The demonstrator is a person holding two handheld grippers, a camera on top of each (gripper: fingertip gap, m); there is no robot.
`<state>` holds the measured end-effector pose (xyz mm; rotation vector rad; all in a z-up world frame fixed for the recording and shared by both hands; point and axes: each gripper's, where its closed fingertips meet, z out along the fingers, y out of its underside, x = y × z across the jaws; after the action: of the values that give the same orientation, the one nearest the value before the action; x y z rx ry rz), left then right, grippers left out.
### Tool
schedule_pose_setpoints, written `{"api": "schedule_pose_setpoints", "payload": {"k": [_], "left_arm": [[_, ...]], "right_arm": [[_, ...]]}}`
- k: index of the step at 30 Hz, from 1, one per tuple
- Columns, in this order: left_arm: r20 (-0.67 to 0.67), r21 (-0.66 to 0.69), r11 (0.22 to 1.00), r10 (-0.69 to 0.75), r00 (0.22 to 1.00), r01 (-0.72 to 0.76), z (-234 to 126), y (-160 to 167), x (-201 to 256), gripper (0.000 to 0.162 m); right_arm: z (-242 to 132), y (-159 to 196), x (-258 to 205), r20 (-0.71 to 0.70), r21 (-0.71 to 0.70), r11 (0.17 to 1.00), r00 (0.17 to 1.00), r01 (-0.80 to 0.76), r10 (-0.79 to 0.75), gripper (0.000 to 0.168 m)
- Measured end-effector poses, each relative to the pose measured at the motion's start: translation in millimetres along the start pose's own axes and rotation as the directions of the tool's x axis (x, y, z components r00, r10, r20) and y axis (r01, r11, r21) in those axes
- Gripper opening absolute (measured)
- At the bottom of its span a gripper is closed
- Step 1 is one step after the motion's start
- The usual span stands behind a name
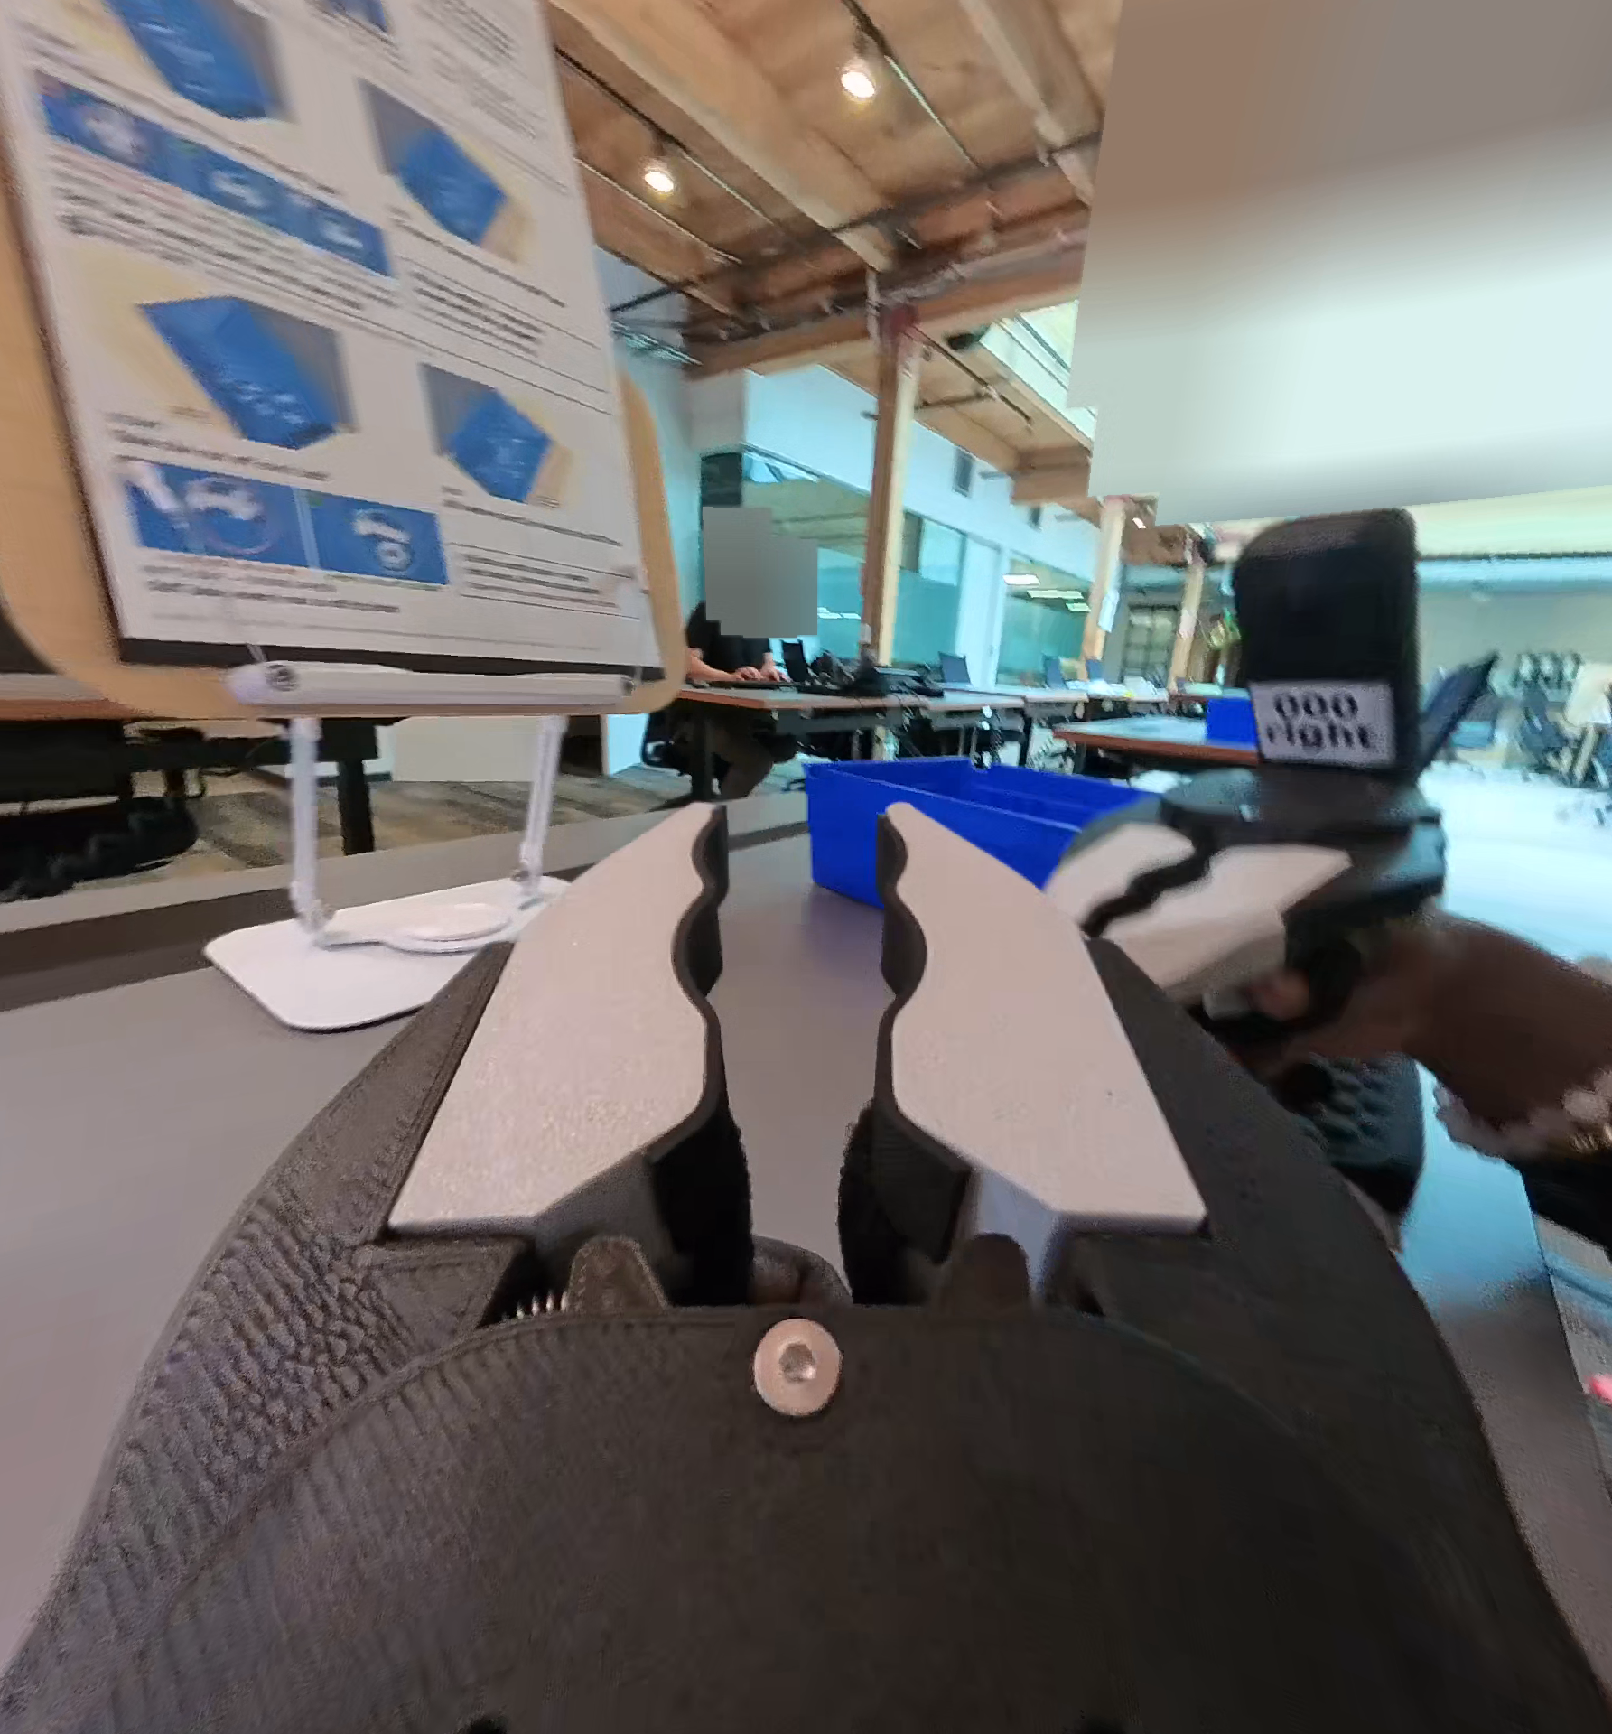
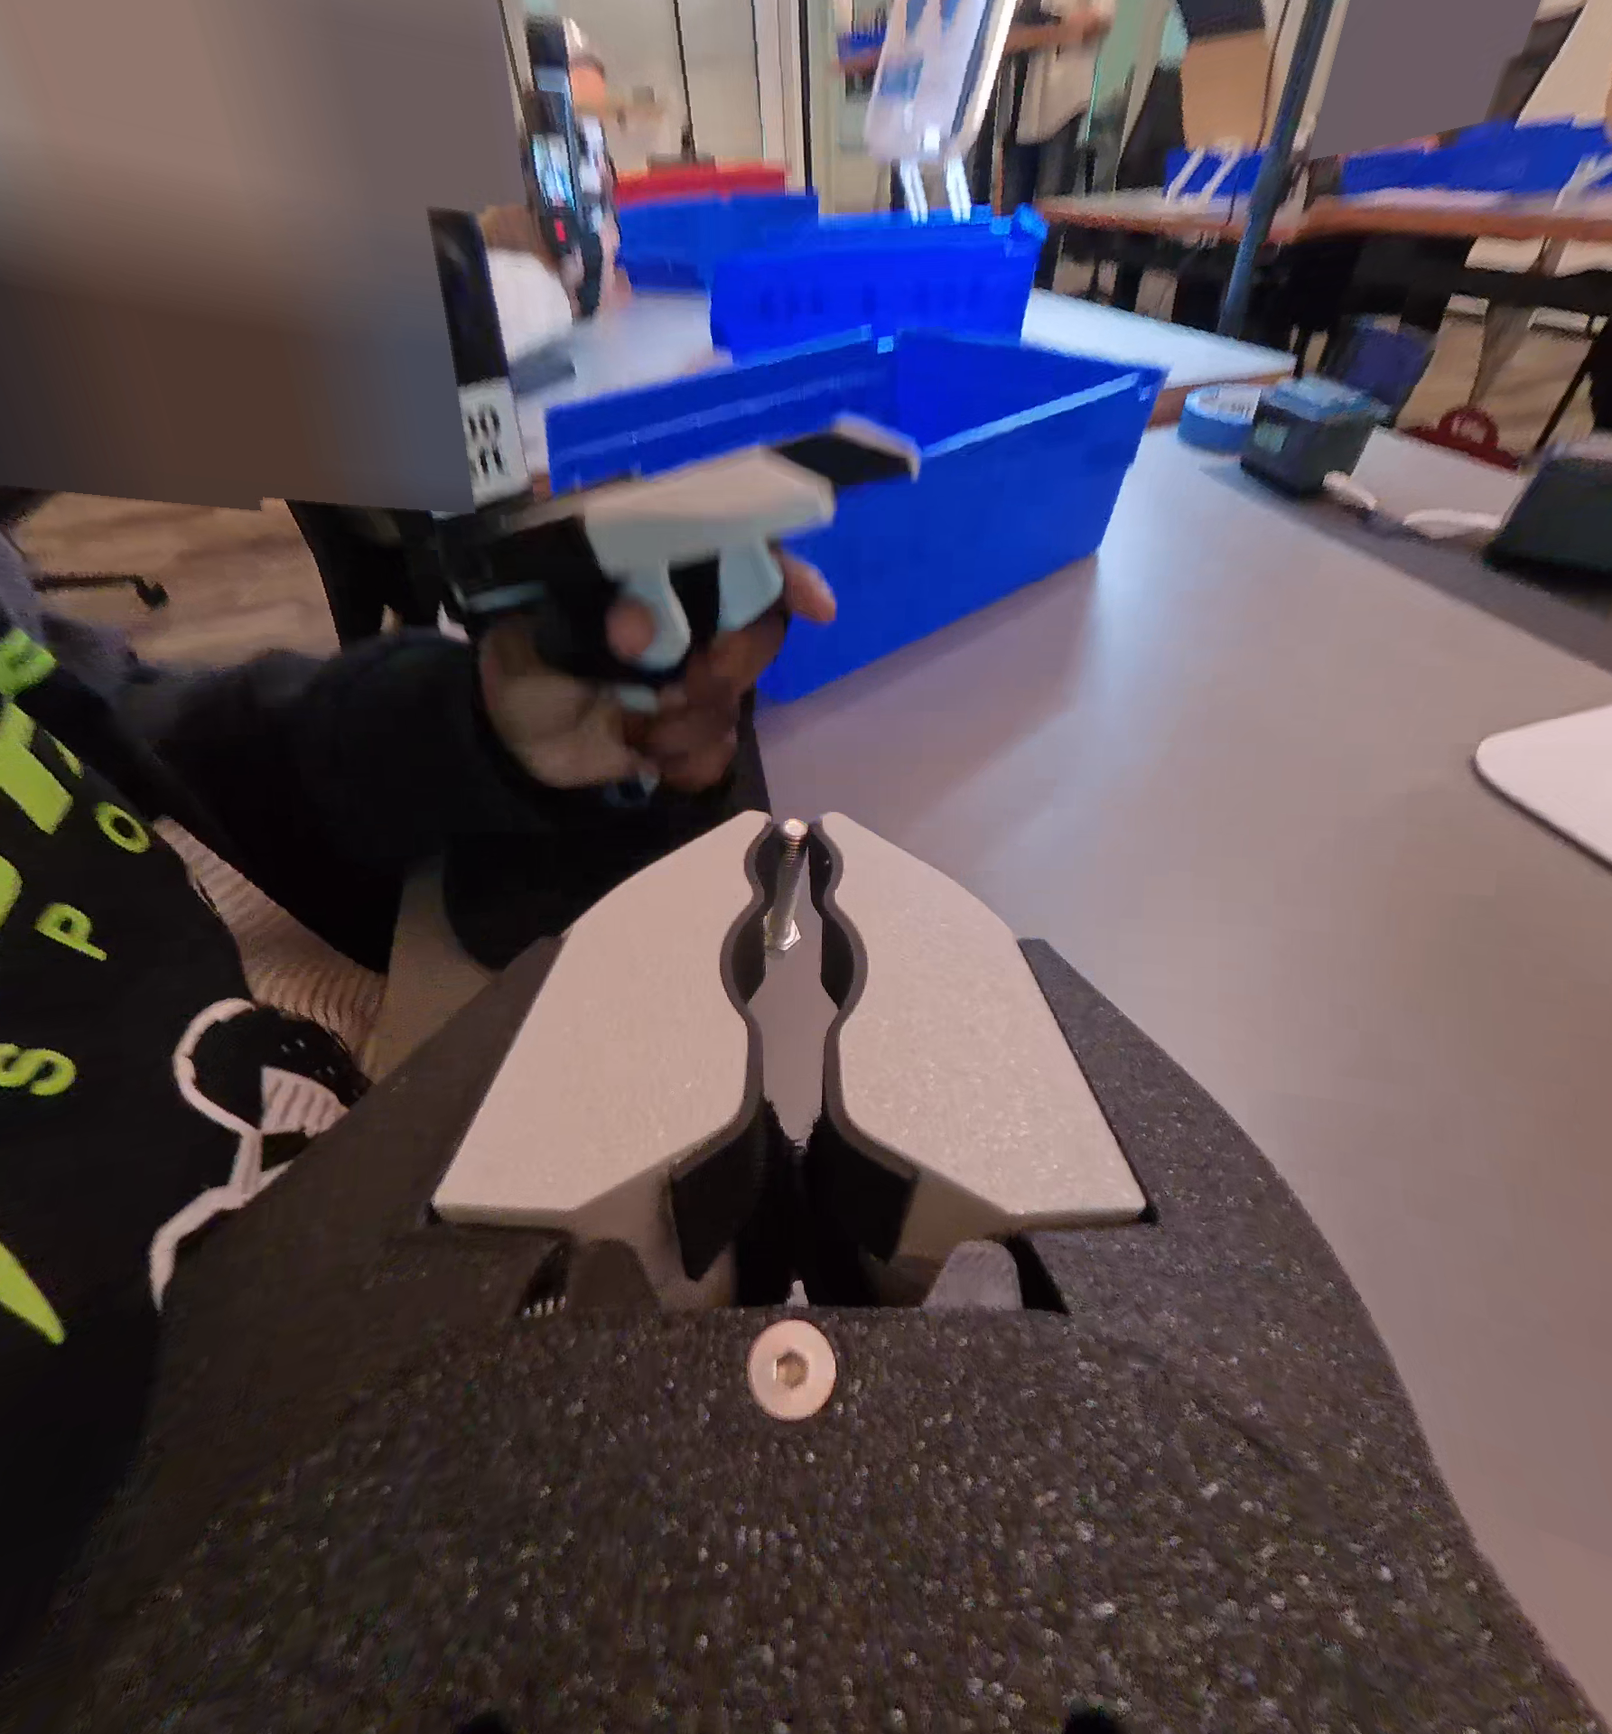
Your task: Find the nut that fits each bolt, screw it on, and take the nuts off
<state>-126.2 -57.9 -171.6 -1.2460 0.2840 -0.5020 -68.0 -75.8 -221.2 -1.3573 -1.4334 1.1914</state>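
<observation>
Gripping a silver bolt between right gripper fingers, long axis pointing forward along them; left gripper gaping empty, near blue bin, contents hidden.

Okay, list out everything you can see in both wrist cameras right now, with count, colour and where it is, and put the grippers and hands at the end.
bolt: one, silver, clamped between the right gripper's fingertips, a small nut-like piece on its near end
bin: one nearest, blue, open-topped, on the table; more blue bins behind it
instruction sheet: one, white with blue pictures, propped on a stand
stand: one, white, on the table to the left
tape roll: one, blue, far side of the table
table: one, grey
left gripper: grey fingers on a black body, open, holding nothing
right gripper: grey fingers, black body, shut on the bolt
left hand: grips the left gripper's handle
right hand: grips the right gripper's handle, bracelet at the wrist
</observation>
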Motion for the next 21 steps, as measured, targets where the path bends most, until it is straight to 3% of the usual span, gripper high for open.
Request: {"api": "schedule_pose_setpoints", "payload": {"k": [9,21], "left_arm": [[0.069,0.035,0.999,-0.009,0.998,0.007,-5,-5,-14,0.028],[0.074,0.049,0.999,0.004,0.997,-0.007,-7,-8,-14,0.028]], "right_arm": [[29,60,6,-0.053,-0.281,0.959,0.998,0.028,-0.045,0.006],[31,70,7,-0.059,-0.321,0.947,0.997,0.034,-0.055,0.008]]}}
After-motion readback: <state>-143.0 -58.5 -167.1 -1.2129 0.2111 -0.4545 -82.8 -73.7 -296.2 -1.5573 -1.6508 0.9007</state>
